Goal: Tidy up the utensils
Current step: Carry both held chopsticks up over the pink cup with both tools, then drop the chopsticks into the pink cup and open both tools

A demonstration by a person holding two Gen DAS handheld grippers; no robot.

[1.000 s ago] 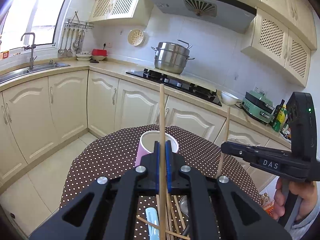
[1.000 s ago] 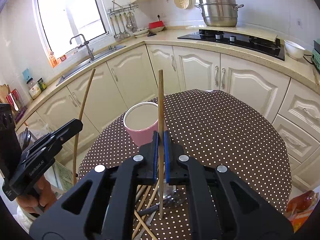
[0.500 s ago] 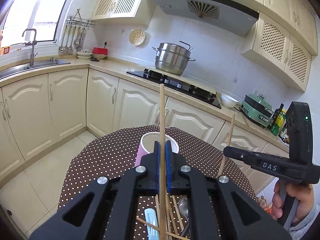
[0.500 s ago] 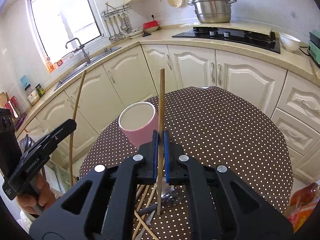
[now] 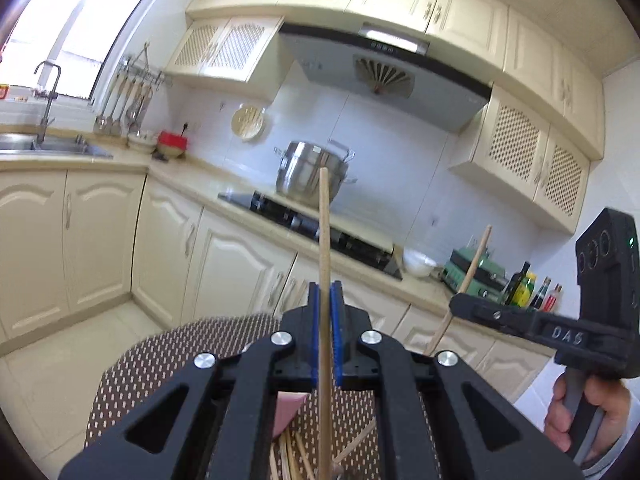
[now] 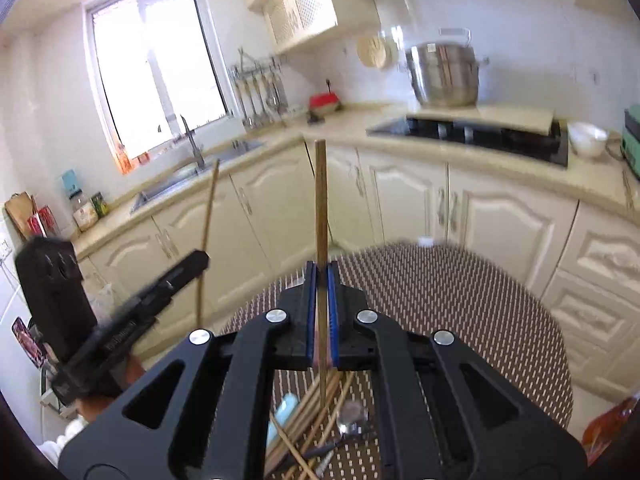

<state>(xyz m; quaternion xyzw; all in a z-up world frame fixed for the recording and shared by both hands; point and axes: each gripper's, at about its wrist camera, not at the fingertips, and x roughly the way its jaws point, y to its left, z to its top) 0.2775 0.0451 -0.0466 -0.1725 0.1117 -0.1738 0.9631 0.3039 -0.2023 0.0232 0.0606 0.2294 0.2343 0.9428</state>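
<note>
Two sets of tongs, each clenched on one wooden chopstick held upright. At nine o'clock in the right wrist view, left tongs [image 6: 202, 258] on a black handle, with the left chopstick [image 6: 208, 216] rising through their tips. At centre of that view, right tongs [image 6: 321, 280] with blue pads pressed on the right chopstick [image 6: 321, 200], its lower end above the loose chopsticks [image 6: 308, 420] at six o'clock on the dotted worktop [image 6: 460, 300]. Beside that heap, a pale blue utensil [image 6: 282, 416] at seven o'clock and a metal spoon [image 6: 352, 412] just right of it. In the left wrist view, same grips seen from the other side: left tongs [image 5: 325, 304] at centre, right tongs [image 5: 454, 304] at three o'clock, gripped from below by a hand [image 5: 588, 420]. Only a sliver of the pink cup [image 5: 288, 408] visible under the left tongs, near six o'clock, just beyond the heap. Background blurred: steel pot [image 5: 312, 176] on the hob at twelve o'clock.
</note>
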